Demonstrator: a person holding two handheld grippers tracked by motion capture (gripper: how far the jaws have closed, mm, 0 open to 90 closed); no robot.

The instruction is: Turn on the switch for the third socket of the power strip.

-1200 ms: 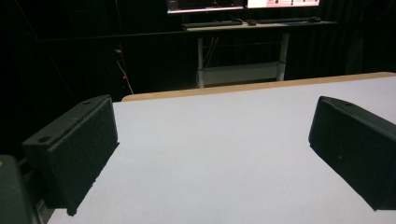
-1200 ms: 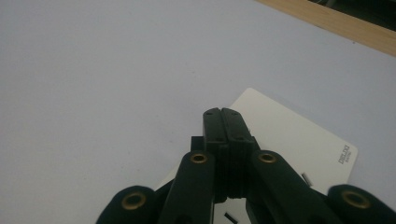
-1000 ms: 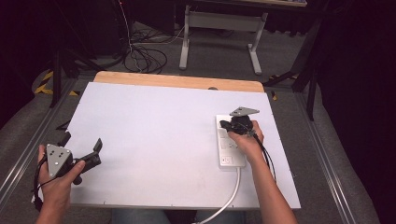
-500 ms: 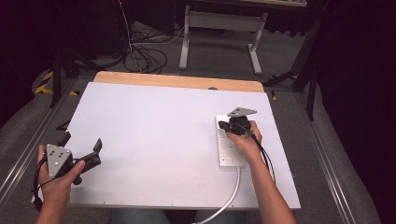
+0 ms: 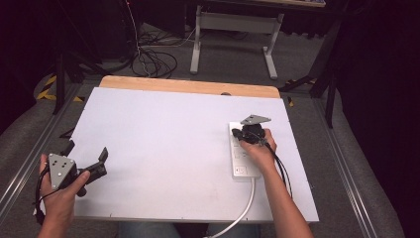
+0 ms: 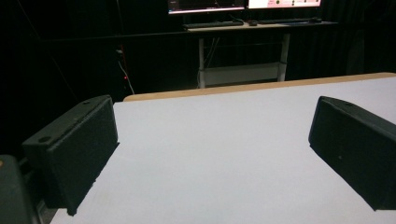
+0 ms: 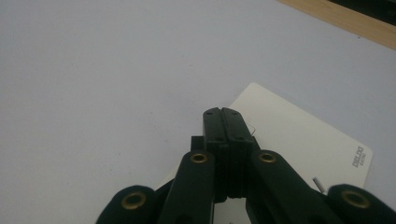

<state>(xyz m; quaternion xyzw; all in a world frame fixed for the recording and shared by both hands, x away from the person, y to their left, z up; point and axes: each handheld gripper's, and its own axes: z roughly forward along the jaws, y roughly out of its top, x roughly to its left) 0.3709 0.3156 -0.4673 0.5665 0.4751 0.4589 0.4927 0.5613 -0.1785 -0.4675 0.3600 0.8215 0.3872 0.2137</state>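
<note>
power strip (image 5: 243,157) | white table (image 5: 163,139) bare around | cord (image 5: 242,210) trailing off near edge

A white power strip (image 5: 244,156) is found lying flat on the pale tabletop (image 5: 163,139), toward its right side and well clear of the wooden far edge. Its long axis is set running from the near edge to the far edge. The body is a flat rectangle with rounded corners; sockets are seen on the upper face, and a small switch is made out at the near end. A white cable (image 5: 243,210) is seen leaving the near end and curving off the near edge. In the right gripper view, grey lettering is printed sideways at one corner of the strip (image 7: 299,140); it is too small to be read with certainty.
</note>
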